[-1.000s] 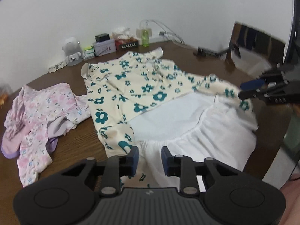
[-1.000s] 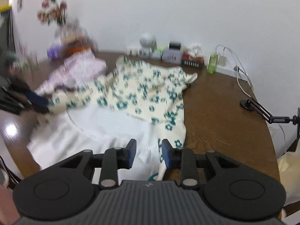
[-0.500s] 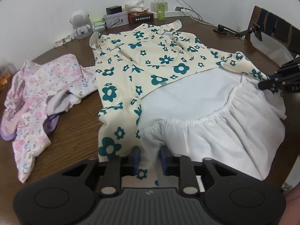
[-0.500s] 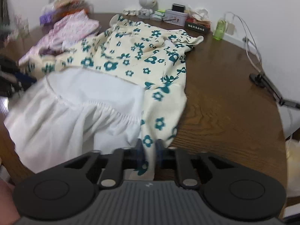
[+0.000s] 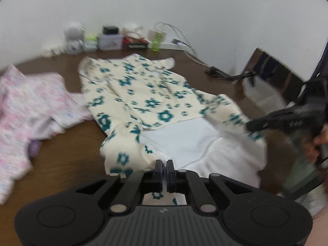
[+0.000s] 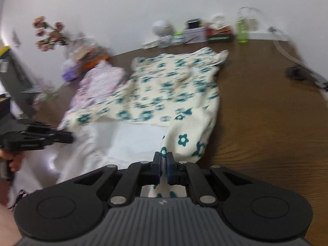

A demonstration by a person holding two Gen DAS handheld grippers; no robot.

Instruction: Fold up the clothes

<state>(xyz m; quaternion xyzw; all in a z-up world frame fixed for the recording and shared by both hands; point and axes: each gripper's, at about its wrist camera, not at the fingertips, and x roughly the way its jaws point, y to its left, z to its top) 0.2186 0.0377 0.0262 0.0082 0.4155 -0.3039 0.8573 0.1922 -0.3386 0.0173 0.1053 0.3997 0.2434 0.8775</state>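
The cream dress (image 5: 141,94) with teal flowers lies spread on the brown table (image 6: 266,112), its white skirt part (image 5: 215,149) toward the near edge. The left gripper (image 5: 163,167) is closed on the near hem at one corner, and the right gripper (image 6: 163,160) pinches the other. A pink floral garment (image 5: 26,106) lies beside the dress.

A plain white wall (image 5: 184,4) fills the upper half of both views, evenly lit. Below it spreads a dark brown wooden table (image 6: 266,112) with a curved edge. At the right of the left wrist view stands a dark slatted chair back (image 5: 272,71). At the upper left of the right wrist view, blurred pink flowers (image 6: 49,32) rise against the wall.
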